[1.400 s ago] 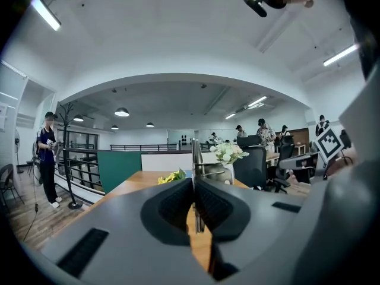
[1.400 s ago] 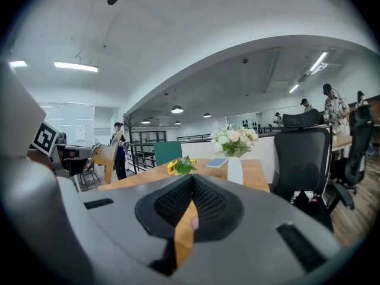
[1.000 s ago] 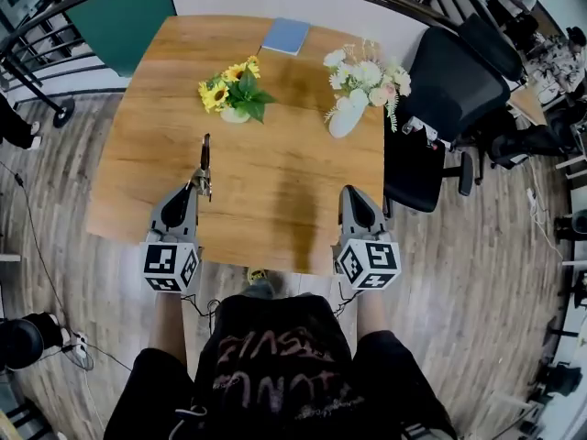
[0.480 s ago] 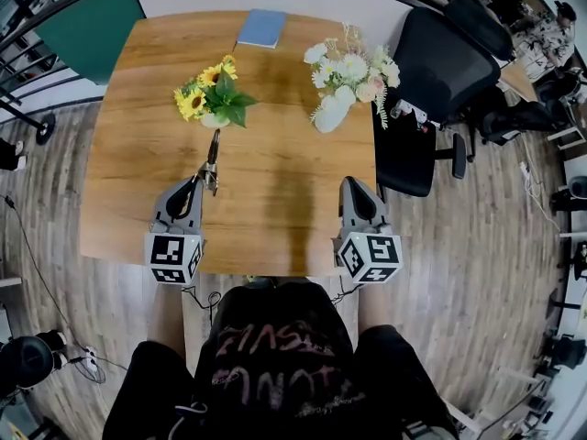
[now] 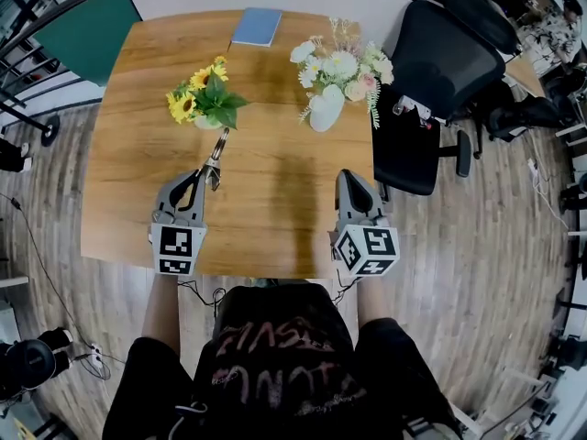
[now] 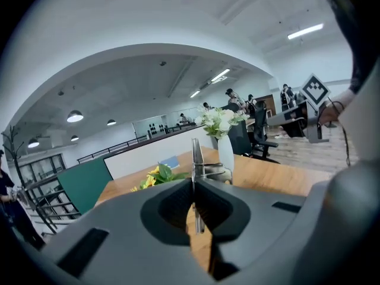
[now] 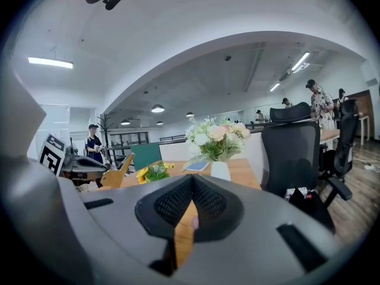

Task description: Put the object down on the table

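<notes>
Wood-topped table (image 5: 275, 200) fills the middle of the head view. A bunch of sunflowers (image 5: 202, 102) stands at its upper left, a white bouquet (image 5: 335, 71) at upper centre and a blue notebook (image 5: 257, 26) at the far edge. A black office chair (image 5: 440, 71) sits off to the right.

The task's thing is a slim metal object (image 5: 216, 152) pinched in the left tongs (image 5: 204, 177). In the left gripper view the left tongs (image 6: 193, 183) are pressed together on it. The object (image 6: 195, 153) stands edge-on between the pads, with a shiny part jutting forward and slightly right.

In the head view its long axis runs on from the tong tips, up the frame and a touch rightward, pointing at the sunflowers. The far end stops short of their leaves. It hangs over bare wood in the left half of the table; whether it touches the surface I cannot tell.

The right tongs (image 5: 347, 180) lie level with the left ones, well apart toward the right of the frame. In their own view the right tongs (image 7: 191, 186) are closed on nothing, with only table showing beneath.

The left side alone carries the object, so the put-down is its job. My judgement is that it should go down onto the clear wood below, keeping the tip clear of the sunflowers ahead, and then let go.
</notes>
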`<state>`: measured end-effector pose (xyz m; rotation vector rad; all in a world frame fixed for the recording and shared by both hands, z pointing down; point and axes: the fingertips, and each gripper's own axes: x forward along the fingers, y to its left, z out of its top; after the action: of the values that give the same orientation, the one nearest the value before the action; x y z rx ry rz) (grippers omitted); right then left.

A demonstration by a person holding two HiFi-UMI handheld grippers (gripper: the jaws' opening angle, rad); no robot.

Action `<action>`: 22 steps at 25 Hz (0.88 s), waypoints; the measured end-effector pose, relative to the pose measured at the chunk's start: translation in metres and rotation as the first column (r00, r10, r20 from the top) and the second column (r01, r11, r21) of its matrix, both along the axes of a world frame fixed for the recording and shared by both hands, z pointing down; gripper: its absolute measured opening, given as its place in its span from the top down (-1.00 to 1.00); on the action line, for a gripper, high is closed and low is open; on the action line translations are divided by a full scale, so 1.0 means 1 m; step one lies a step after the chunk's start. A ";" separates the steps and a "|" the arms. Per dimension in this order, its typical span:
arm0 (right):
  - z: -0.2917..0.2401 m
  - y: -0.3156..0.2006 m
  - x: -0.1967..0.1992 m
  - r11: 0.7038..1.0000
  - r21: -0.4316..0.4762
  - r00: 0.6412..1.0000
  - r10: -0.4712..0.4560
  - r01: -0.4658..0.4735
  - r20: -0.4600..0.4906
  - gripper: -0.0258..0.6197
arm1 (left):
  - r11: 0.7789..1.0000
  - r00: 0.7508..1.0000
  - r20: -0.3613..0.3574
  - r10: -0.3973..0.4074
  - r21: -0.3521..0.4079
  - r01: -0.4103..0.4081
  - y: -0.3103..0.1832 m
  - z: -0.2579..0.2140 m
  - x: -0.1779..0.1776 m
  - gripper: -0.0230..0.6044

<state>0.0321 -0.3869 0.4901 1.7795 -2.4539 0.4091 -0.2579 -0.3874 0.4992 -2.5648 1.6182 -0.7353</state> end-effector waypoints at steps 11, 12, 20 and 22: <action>0.010 -0.004 0.007 0.999 -0.022 0.999 -0.030 0.030 0.016 0.91 | 0.987 0.893 0.421 0.158 -0.076 -0.139 -0.021 0.070 0.040 0.86; 0.010 -0.005 0.007 0.999 -0.022 0.999 -0.033 0.034 0.017 0.91 | 0.985 0.878 0.445 0.175 -0.089 -0.151 -0.023 0.078 0.044 0.86; 0.014 -0.011 0.007 0.998 -0.031 0.998 -0.062 0.063 0.015 0.91 | 0.951 0.703 0.640 0.310 -0.198 -0.238 -0.026 0.139 0.061 0.86; 0.015 -0.011 0.007 0.997 -0.035 0.997 -0.069 0.070 0.014 0.91 | 0.941 0.668 0.664 0.337 -0.230 -0.247 -0.026 0.154 0.063 0.86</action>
<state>0.0388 -0.3978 0.5054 1.6778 -2.4927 0.4561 -0.1946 -0.4131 0.6529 -2.0894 0.9059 -1.5506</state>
